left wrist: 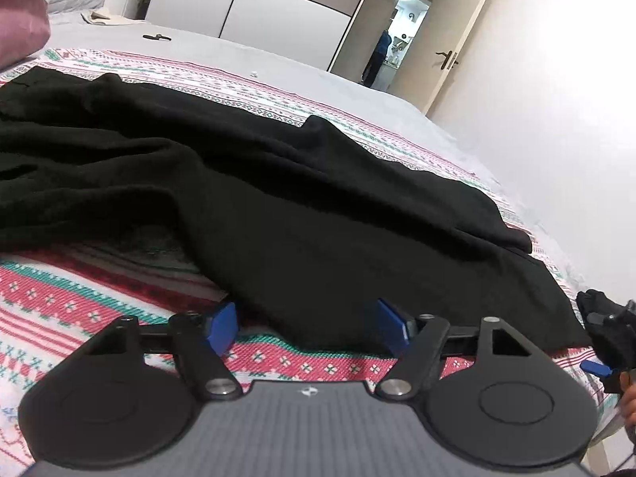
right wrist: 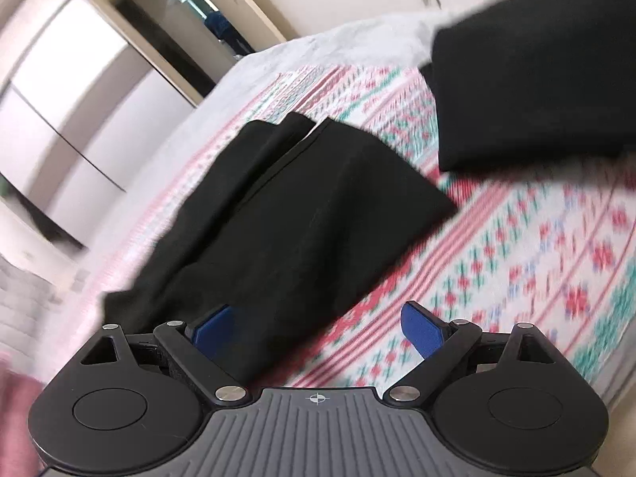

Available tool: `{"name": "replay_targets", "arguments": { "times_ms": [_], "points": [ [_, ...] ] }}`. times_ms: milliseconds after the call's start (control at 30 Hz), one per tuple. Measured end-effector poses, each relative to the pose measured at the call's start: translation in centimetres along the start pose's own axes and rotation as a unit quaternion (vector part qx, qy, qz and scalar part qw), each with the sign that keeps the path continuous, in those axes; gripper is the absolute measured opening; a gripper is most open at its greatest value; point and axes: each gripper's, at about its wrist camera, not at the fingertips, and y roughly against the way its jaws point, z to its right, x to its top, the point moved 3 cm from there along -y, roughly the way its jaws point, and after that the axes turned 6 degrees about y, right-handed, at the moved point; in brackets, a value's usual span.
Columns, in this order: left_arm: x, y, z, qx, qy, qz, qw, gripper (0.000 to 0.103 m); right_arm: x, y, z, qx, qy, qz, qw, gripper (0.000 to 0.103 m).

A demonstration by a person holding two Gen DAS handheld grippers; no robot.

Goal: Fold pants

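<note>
The black pants [left wrist: 278, 198] lie spread and rumpled across the patterned blanket [left wrist: 79, 302] on the bed [left wrist: 278, 59], their near hem edge just ahead of my left gripper [left wrist: 310, 326], whose blue pads [left wrist: 222, 322] stand wide apart with nothing clamped. In the right wrist view, my right gripper [right wrist: 318, 330] is likewise wide open and grips nothing, its left pad [right wrist: 210, 328] over the pant leg [right wrist: 302, 218] and its right pad over bare blanket. A second dark fabric mass [right wrist: 536, 79] fills the upper right of that blurred view and is cut off; beyond the bed stand a wardrobe [left wrist: 258, 4] and an open door [left wrist: 457, 39].
</note>
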Motion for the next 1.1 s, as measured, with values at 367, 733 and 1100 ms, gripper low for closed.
{"name": "replay_targets", "arguments": {
  "times_ms": [367,733,1100],
  "points": [
    [0.4,-1.7,-1.0,0.058,0.044,0.019,0.9972,0.031,2.8,-3.2,0.7,-0.125,0.031,0.080,0.988,0.004],
    [-3.2,2.3,0.9,0.008,0.076,-0.045,0.9960,0.030,5.3,-0.6,2.0,-0.215,0.135,0.110,0.961,0.001],
    [-2.8,6.4,-2.3,0.049,0.022,0.012,0.9985,0.095,3.5,-0.5,2.2,-0.167,0.138,0.061,0.974,0.062]
  ]
}}
